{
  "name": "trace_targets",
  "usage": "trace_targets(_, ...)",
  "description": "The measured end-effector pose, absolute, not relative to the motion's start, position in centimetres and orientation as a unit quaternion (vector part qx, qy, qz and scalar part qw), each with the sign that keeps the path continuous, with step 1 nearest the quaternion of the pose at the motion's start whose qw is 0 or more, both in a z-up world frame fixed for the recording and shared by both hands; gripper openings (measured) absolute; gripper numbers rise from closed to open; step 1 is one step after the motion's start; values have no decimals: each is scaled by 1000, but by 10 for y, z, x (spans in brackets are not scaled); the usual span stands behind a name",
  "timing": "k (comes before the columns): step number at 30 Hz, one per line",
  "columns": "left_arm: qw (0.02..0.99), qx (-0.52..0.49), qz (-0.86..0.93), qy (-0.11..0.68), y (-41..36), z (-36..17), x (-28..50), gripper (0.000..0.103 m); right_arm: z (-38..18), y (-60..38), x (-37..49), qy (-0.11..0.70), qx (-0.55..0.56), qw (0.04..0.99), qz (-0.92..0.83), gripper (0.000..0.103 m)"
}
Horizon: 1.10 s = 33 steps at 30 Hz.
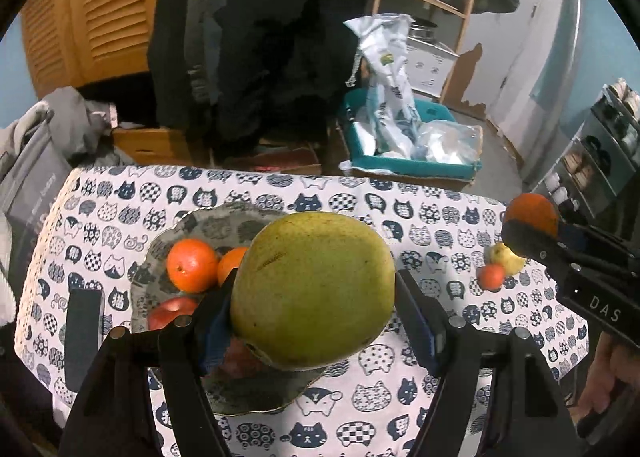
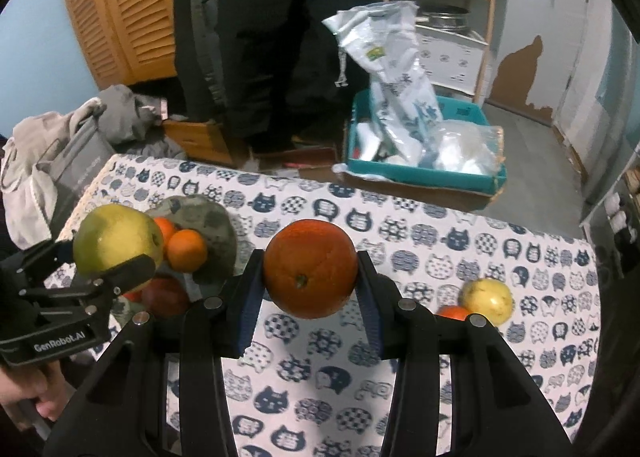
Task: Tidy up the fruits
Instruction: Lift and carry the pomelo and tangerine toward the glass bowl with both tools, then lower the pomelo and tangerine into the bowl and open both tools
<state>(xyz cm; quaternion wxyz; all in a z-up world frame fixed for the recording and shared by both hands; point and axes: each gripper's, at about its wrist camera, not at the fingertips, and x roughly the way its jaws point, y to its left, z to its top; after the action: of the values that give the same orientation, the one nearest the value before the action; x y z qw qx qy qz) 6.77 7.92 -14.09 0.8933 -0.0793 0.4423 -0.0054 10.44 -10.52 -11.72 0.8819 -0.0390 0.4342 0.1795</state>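
Black plastic left gripper [image 1: 314,307], blue pads [image 1: 418,323], silver screws. Right gripper [image 2: 310,289] alike; "DAS" lettering seen. Bare skin on the right hand [image 1: 612,373].

Your green pomelo [image 1: 312,289] hid much of the grey plate [image 1: 224,217] — the red apple [image 1: 170,311] showed only partly. In the right wrist view, a small orange fruit [image 2: 452,313] sat half behind your right gripper's finger [image 2: 416,317] — its kind was unclear.
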Motion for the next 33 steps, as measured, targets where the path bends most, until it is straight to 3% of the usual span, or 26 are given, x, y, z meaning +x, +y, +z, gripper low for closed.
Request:
trace_targets(27, 840, -126, 15, 527, 113, -232, 96, 75, -182, -56, 134, 491, -43, 846, 204, 43)
trace_targets(29, 843, -124, 11, 523, 111, -230, 96, 69, -183, -55, 136, 493, -42, 845, 205, 43)
trace_targets(33, 846, -124, 1, 519, 110, -228, 99, 68, -185, -53, 138, 495, -40, 843, 206, 43)
